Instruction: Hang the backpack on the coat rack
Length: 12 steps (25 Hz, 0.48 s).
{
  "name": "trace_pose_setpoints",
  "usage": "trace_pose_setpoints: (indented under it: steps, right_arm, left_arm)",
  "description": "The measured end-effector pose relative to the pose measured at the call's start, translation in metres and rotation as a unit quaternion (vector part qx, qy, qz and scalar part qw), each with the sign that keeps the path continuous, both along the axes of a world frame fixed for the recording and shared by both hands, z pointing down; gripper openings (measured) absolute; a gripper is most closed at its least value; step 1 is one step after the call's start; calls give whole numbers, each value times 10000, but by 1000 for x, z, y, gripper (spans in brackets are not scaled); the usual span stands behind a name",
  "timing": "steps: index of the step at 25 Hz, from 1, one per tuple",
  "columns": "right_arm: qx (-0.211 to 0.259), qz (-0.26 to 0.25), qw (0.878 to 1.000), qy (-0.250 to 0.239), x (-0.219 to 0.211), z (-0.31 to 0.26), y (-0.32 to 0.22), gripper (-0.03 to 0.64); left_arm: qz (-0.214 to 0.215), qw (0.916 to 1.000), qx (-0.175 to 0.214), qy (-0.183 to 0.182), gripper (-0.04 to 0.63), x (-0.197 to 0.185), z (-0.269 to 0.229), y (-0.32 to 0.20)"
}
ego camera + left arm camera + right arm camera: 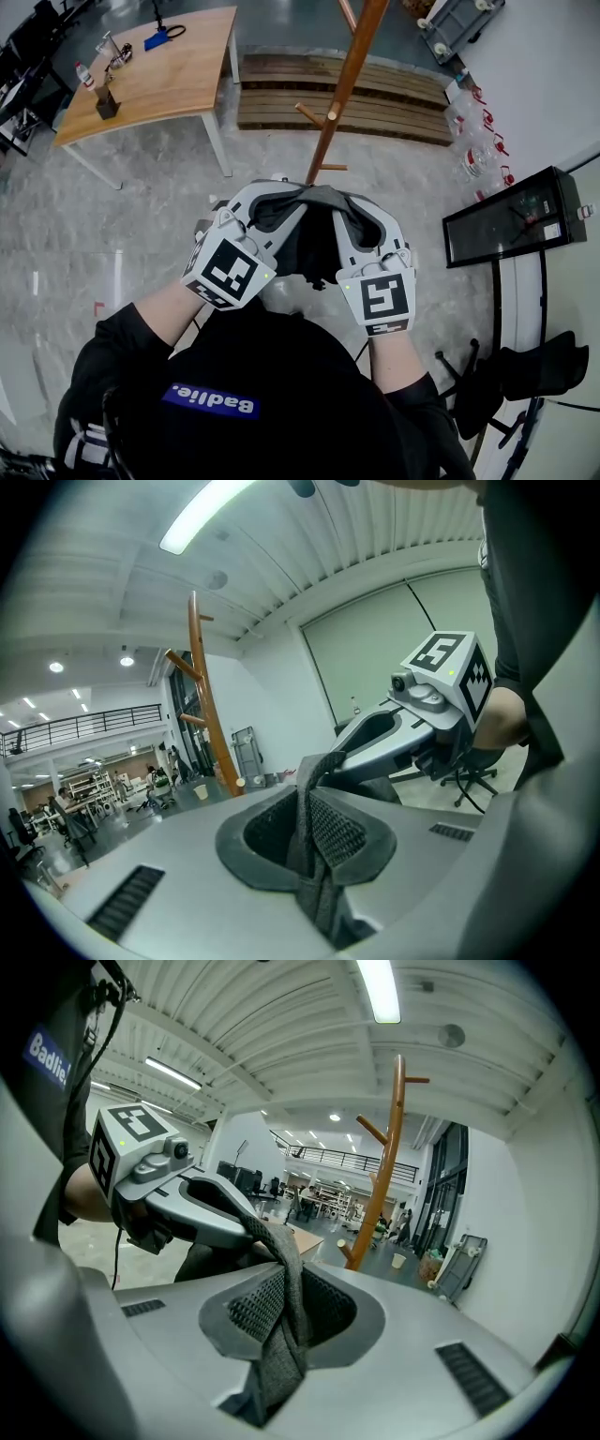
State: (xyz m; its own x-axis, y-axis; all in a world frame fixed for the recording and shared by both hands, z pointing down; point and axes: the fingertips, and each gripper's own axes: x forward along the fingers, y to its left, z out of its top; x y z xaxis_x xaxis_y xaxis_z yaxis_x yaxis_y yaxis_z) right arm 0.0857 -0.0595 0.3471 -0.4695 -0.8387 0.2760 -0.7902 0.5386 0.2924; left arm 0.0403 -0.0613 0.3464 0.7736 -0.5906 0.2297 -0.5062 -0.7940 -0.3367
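The backpack [317, 246] is a dark grey bundle hanging between my two grippers, close in front of my chest. My left gripper [265, 199] is shut on its grey woven strap [317, 847], which is pinched between the jaws. My right gripper [360, 208] is shut on the same strap [279, 1330] from the other side. The two grippers face each other a hand's width apart, and each shows in the other's view: right gripper [419, 726], left gripper [192, 1206]. The wooden coat rack [345, 86] stands just beyond them, its pegs [192, 672] above gripper height. Its pole [386, 1171] is bare.
A wooden table [161, 77] with small items stands at the far left. Wooden slats [380, 96] lie on the floor behind the rack. To the right are water bottles [476, 141], a black flat panel [514, 217] and an office chair [525, 375].
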Motion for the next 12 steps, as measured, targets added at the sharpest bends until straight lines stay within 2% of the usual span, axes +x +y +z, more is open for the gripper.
trace_pose_setpoints:
  steps: [5, 12]
  right_arm:
    - [15, 273, 9996, -85, -1, -3, -27, 55]
    - [-234, 662, 9972, -252, -6, 6, -69, 55]
  left_arm:
    - [406, 9991, -41, 67, 40, -1, -3, -29]
    - [1011, 9946, -237, 21, 40, -7, 6, -73]
